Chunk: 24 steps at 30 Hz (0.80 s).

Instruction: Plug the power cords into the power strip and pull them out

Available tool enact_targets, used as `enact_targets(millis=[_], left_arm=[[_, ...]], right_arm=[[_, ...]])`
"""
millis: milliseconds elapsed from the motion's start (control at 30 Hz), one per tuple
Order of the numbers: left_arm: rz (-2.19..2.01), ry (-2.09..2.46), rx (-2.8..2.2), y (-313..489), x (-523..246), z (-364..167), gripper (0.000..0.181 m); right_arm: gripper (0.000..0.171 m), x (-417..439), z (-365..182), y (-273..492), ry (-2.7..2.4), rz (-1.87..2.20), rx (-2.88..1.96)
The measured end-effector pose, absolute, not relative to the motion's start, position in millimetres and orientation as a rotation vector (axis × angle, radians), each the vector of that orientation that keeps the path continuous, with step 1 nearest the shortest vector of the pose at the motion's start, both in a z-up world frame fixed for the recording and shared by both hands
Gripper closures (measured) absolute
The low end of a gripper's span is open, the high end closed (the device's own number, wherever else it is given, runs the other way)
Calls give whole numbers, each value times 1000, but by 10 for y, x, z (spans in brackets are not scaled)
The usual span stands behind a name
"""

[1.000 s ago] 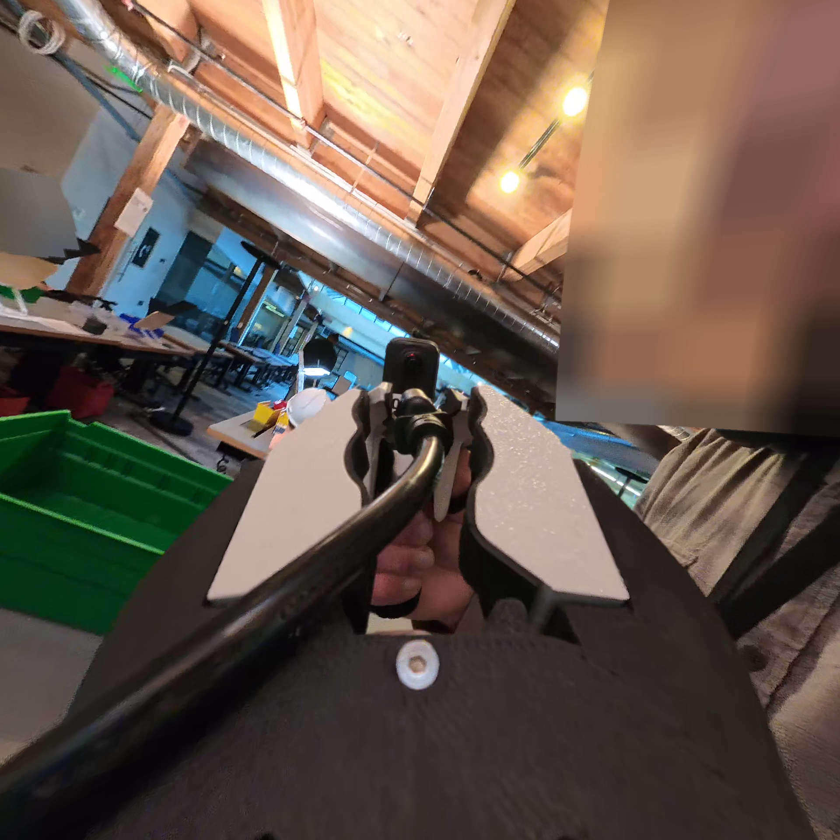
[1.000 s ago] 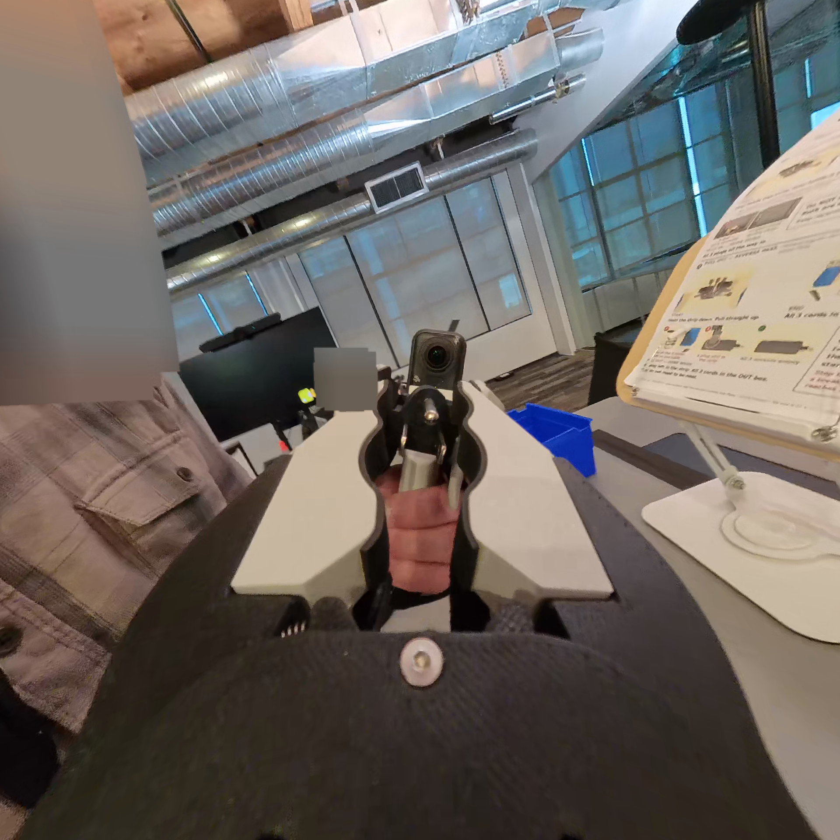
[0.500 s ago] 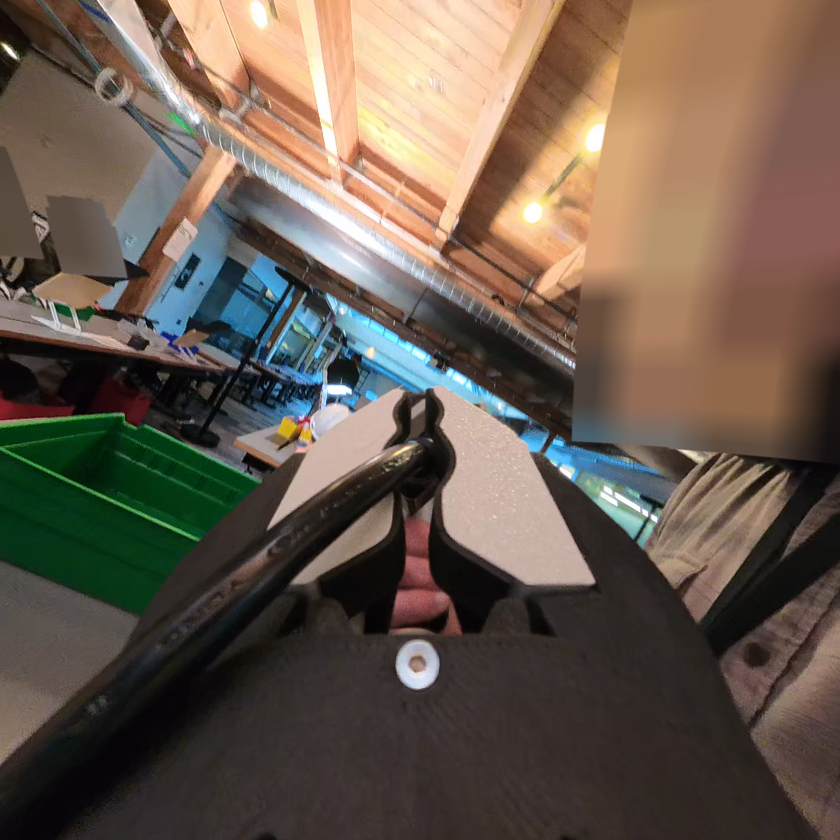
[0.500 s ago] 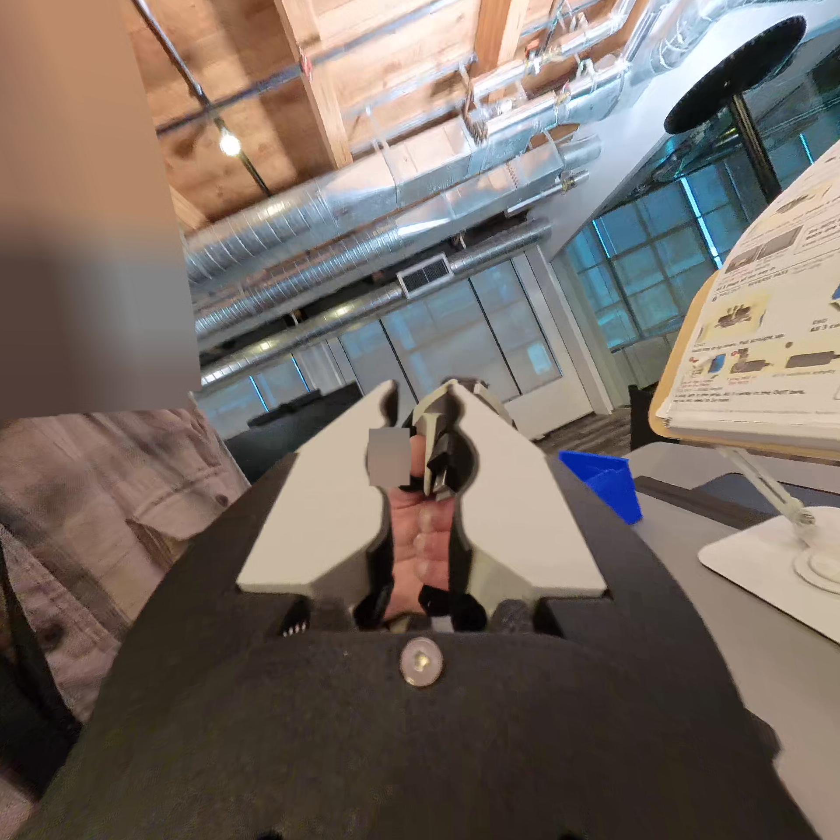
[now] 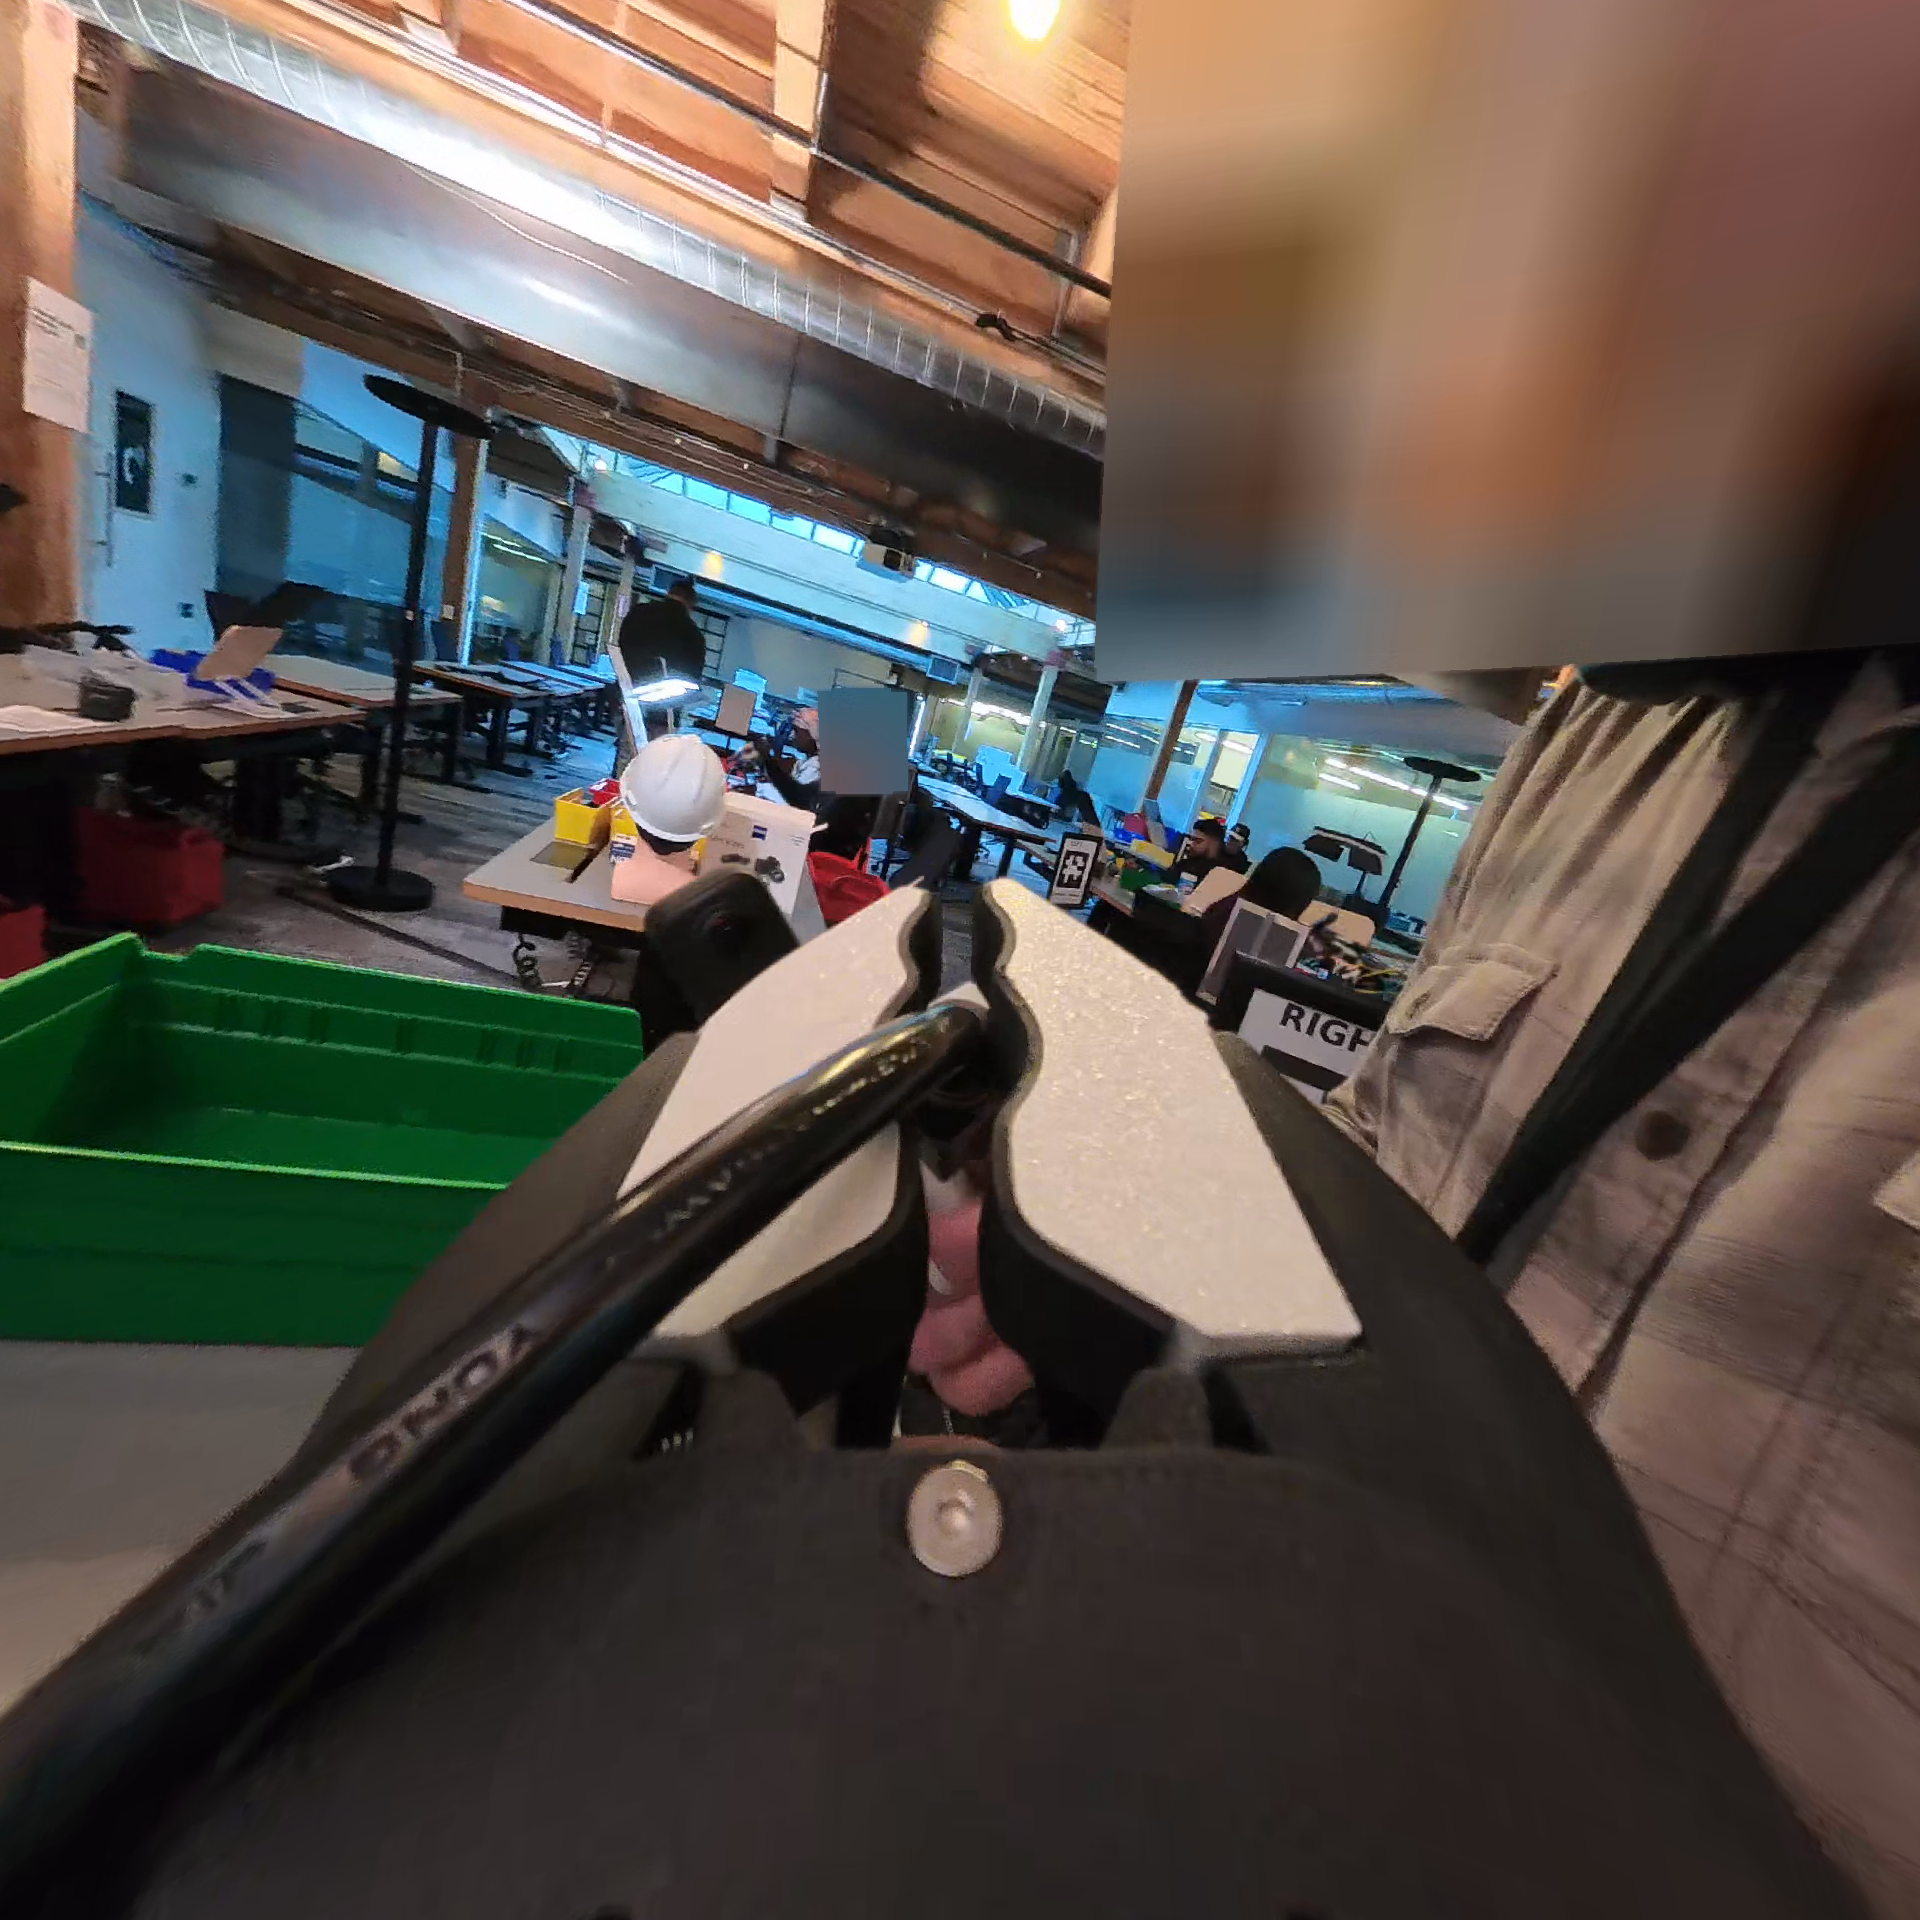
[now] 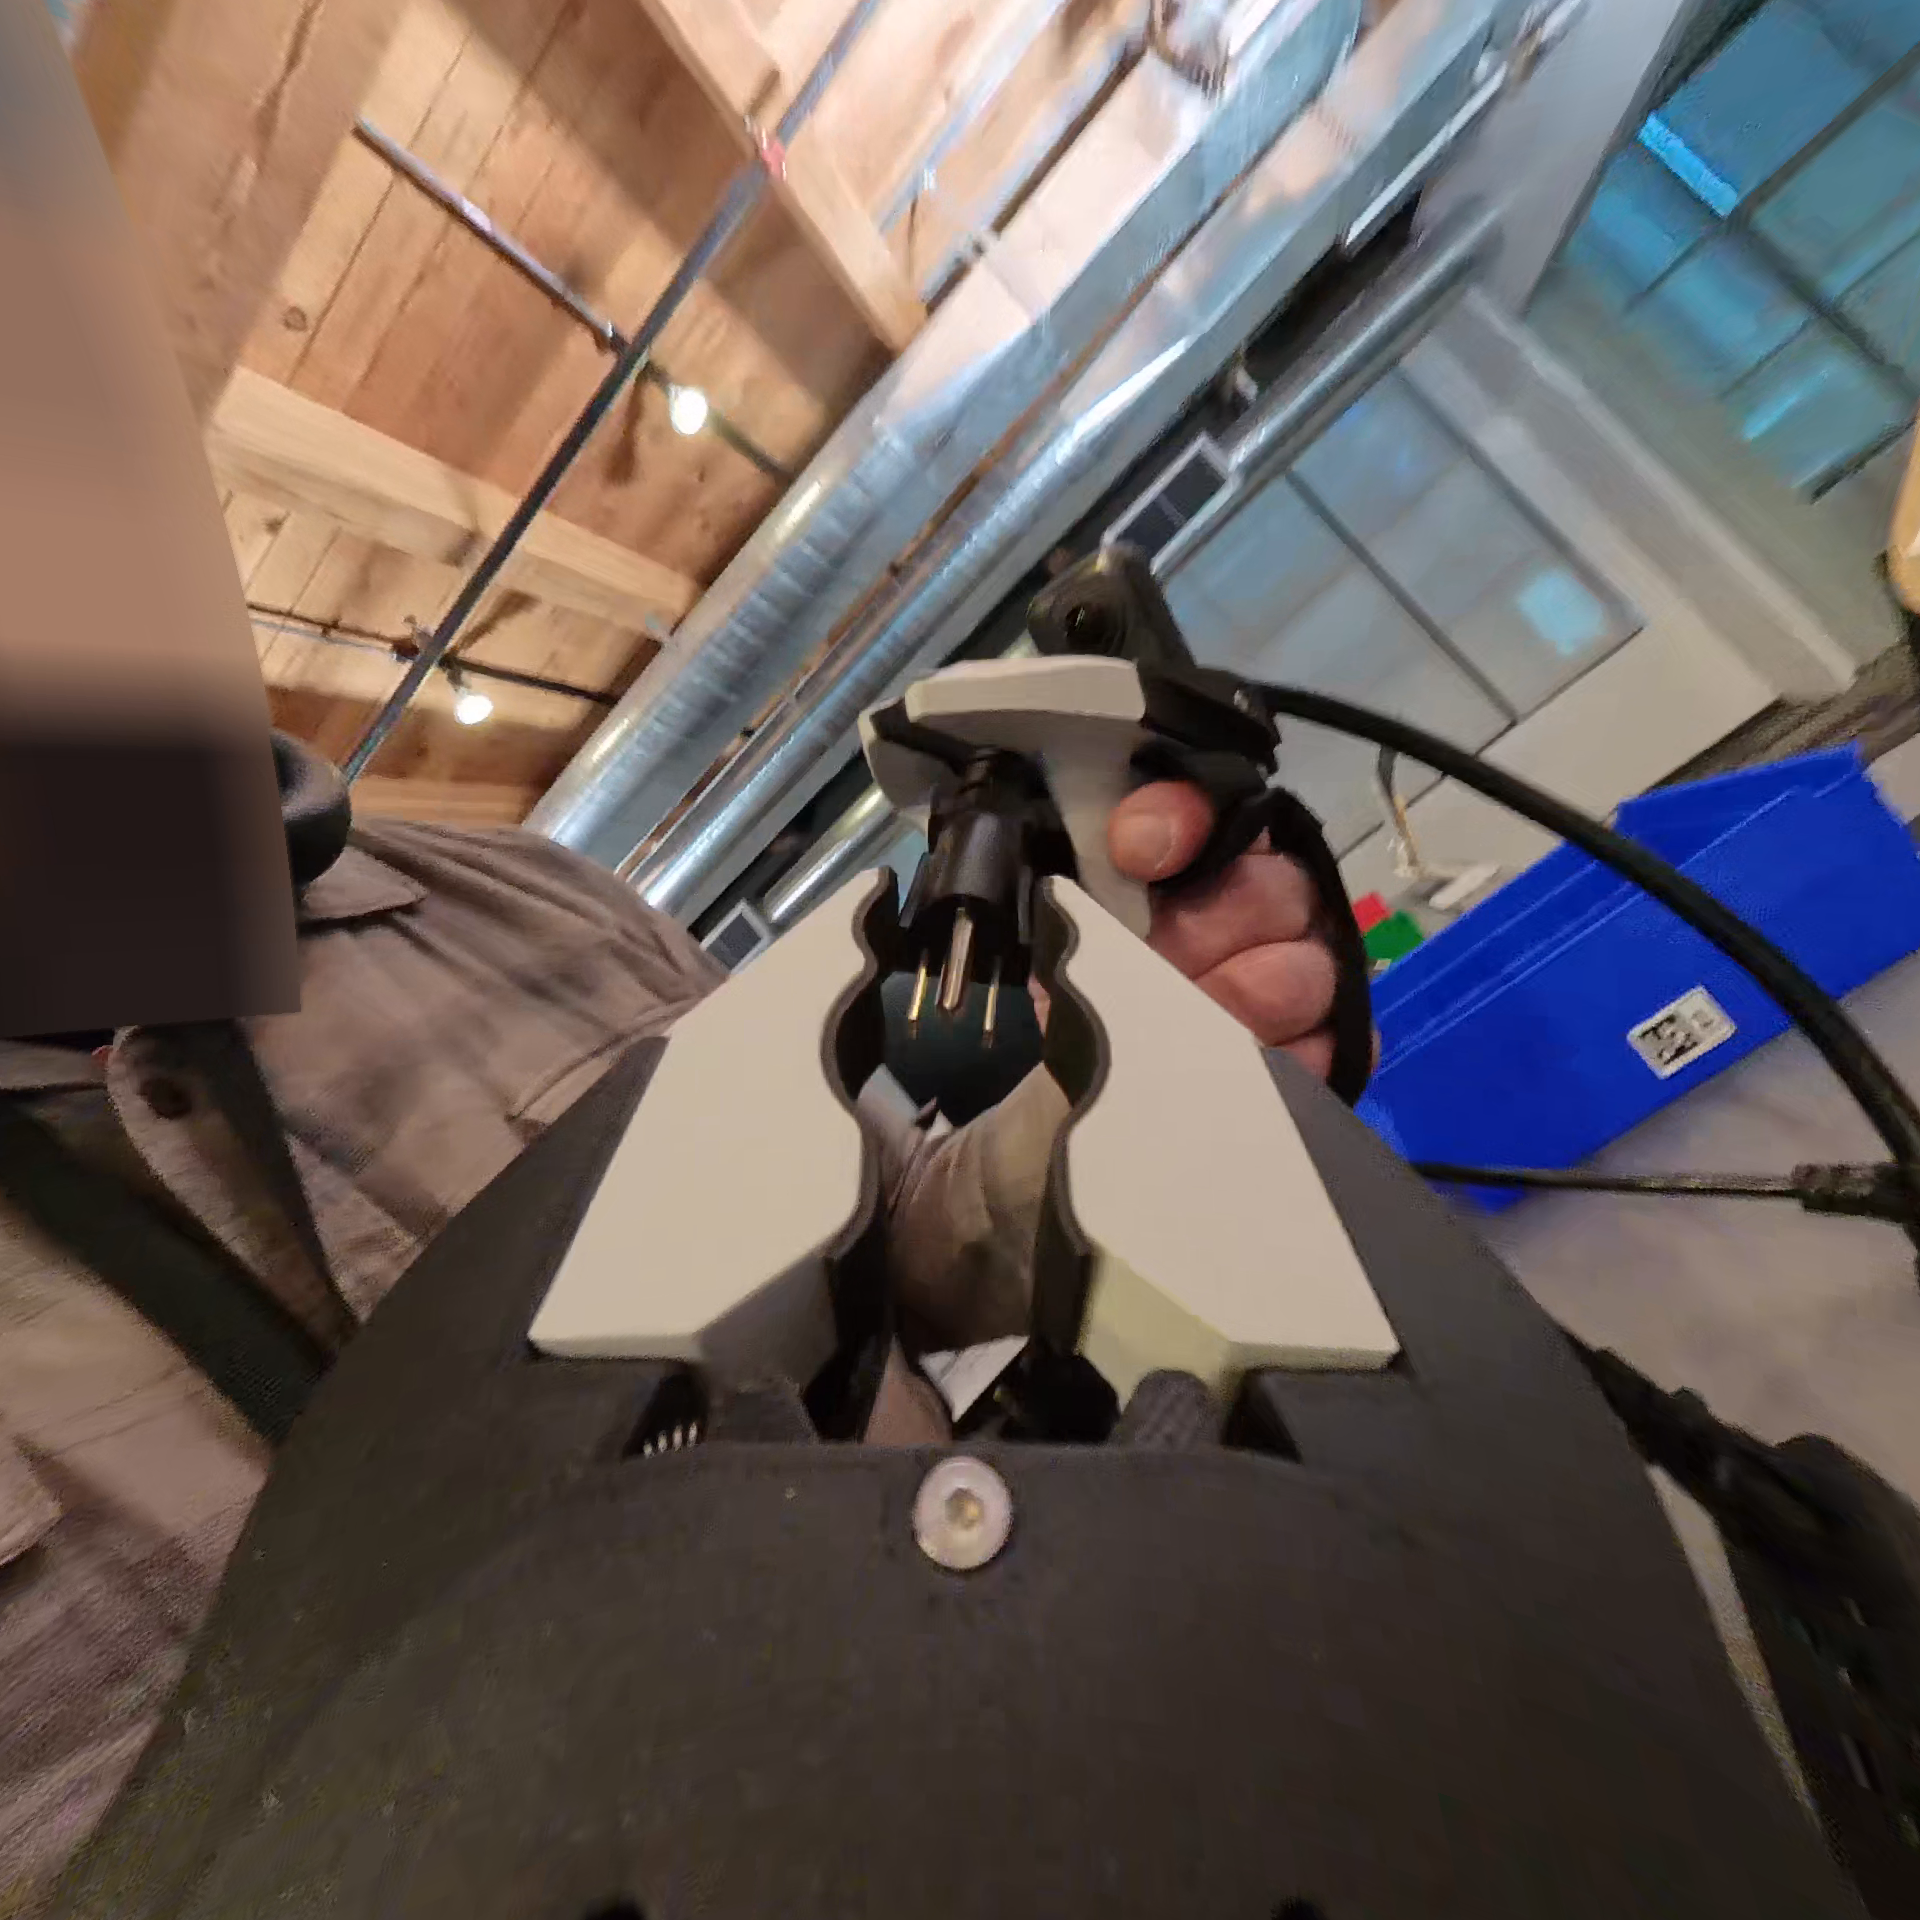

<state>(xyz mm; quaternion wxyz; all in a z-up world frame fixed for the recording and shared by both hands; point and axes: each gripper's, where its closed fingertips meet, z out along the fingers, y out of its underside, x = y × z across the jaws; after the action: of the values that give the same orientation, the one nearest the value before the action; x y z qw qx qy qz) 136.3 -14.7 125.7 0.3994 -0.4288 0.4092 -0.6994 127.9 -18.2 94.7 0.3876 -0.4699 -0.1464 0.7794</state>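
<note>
My left gripper (image 5: 961,914) is shut on the black plug (image 5: 956,1091) of a power cord (image 5: 727,1174). The cord runs back over the gripper body to the lower left. In the right wrist view the left gripper (image 6: 966,769) holds the plug (image 6: 977,842) with its three metal prongs (image 6: 951,971) pointing at me. My right gripper (image 6: 966,894) is open, and the prongs sit in the gap between its tips without being clamped. The cord (image 6: 1558,821) arcs away to the right. The power strip is not in view.
A green bin (image 5: 260,1091) stands at the left on the grey table (image 5: 125,1455). A blue bin (image 6: 1662,987) stands at the right, with a thin black cable (image 6: 1610,1179) lying in front of it. The person's plaid shirt (image 5: 1714,1247) is close by. Both grippers' tips are close together, under 4 cm apart.
The left gripper, open around the cord one second ago, has closed on the plug. Both grippers have tilted, and the left one now shows up and to the right in the right wrist view.
</note>
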Motion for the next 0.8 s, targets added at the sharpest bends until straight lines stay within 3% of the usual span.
enact_targets(millis=[133, 267, 367, 567, 800], left_arm=[[-1734, 1088, -1106, -147, 1396, 1238, 176], [-1647, 1176, -1224, -149, 1454, 1090, 145], [-1563, 1271, -1296, -187, 1499, 973, 136], [-1487, 1448, -1359, -260, 1476, 826, 158], [-1521, 1458, -1337, -304, 1510, 847, 158]], right_arm=[[153, 1320, 960, -148, -396, 1844, -1195], [153, 1323, 973, -177, -562, 1634, -1265], [153, 1311, 979, -206, -707, 1488, -1309], [154, 1376, 931, -186, -922, 1265, -1411], [155, 1399, 926, -225, -1080, 1221, -1479]])
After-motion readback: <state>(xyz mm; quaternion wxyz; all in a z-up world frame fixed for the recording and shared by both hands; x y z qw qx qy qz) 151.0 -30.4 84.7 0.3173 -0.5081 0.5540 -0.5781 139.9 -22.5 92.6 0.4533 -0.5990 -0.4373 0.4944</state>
